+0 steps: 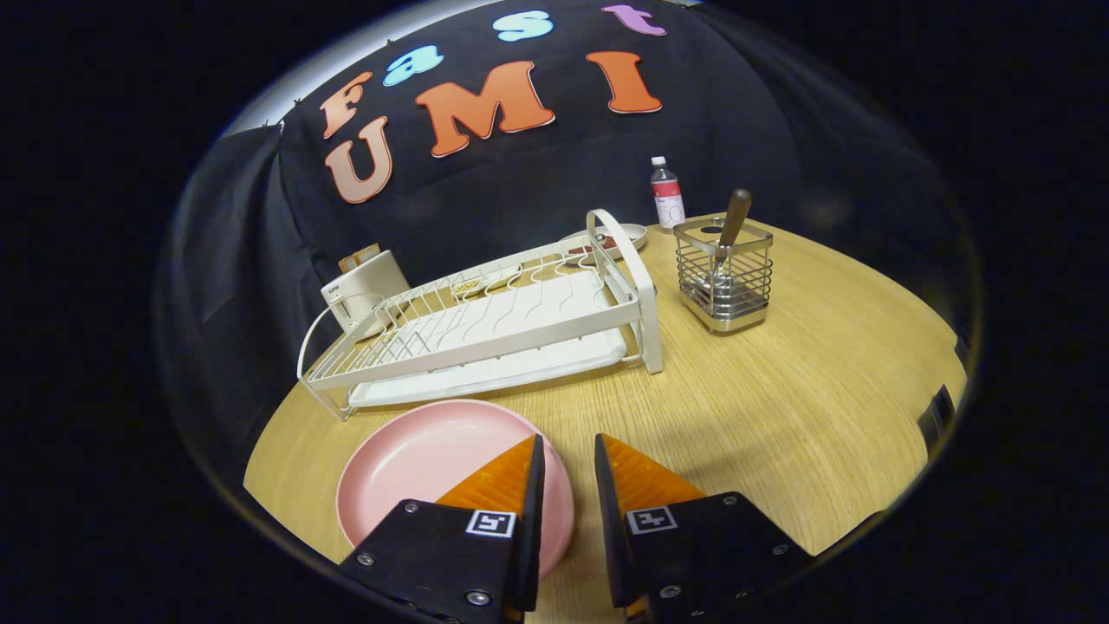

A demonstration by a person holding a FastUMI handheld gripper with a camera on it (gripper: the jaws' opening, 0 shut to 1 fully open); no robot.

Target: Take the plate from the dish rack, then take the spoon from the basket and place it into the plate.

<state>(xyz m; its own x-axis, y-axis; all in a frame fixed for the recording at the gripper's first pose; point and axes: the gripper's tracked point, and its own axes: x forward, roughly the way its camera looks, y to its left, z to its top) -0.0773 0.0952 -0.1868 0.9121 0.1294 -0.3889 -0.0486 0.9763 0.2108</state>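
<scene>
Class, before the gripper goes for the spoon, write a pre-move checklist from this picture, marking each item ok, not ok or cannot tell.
1. Plate out of the dish rack, flat on the table: ok.
2. Gripper free, fingers apart, nothing between them: ok.
3. Spoon upright in the basket, handle reachable: ok.
4. Path to the basket unobstructed: ok.
5. Bottle behind the basket safely apart: cannot tell.

Booth (black cloth wall [554, 199]), kitchenware.

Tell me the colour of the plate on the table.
Pink, plain, seen in the gripper view: the plate lies under the left finger of the open gripper.
</scene>
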